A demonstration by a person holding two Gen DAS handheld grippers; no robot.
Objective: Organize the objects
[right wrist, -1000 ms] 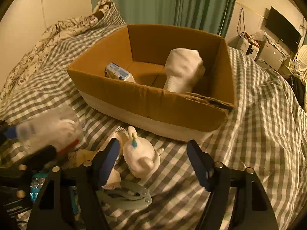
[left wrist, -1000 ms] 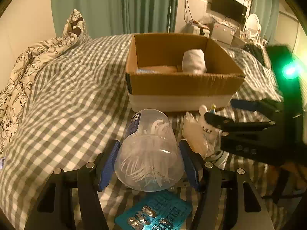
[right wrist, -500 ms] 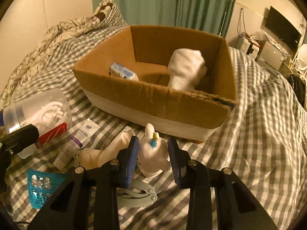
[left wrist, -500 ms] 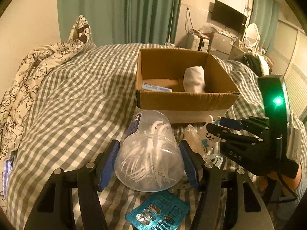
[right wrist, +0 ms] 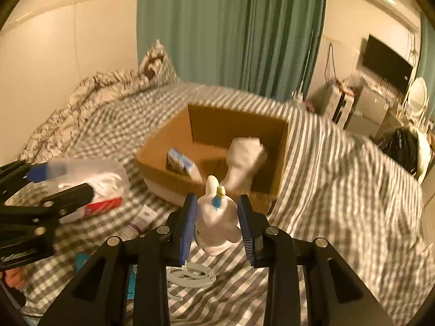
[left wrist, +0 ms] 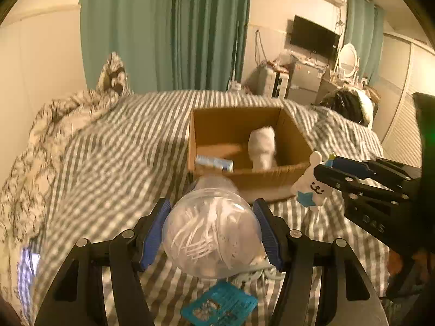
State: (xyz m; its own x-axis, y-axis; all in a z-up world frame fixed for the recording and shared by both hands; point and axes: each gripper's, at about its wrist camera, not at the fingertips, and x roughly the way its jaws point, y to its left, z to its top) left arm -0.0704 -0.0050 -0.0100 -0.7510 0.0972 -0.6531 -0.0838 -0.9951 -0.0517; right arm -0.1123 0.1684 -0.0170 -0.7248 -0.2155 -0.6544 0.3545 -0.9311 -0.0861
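My left gripper (left wrist: pixel 212 231) is shut on a clear plastic jar of white swabs (left wrist: pixel 212 233) and holds it above the checked bed; the jar also shows in the right wrist view (right wrist: pixel 89 179). My right gripper (right wrist: pixel 217 217) is shut on a small white bunny figure (right wrist: pixel 217 217) with a blue and yellow bow, lifted off the bed; it also shows in the left wrist view (left wrist: pixel 310 187). An open cardboard box (left wrist: pixel 244 174) lies ahead, holding a white rolled cloth (left wrist: pixel 262 146) and a small blue packet (left wrist: pixel 214 163).
On the bed below lie a teal blister pack (left wrist: pixel 220 307), a white plastic clip (right wrist: pixel 190 274), a small white tube (right wrist: pixel 141 220) and a red-labelled tube (right wrist: pixel 100 209). A rumpled floral duvet (left wrist: pixel 40 146) lies at the left. A dark bag (right wrist: pixel 402 149) sits at the far right.
Both grippers have risen well above the bed with their loads. The right gripper closed on the bunny figure and lifted it. The box now looks farther and lower.
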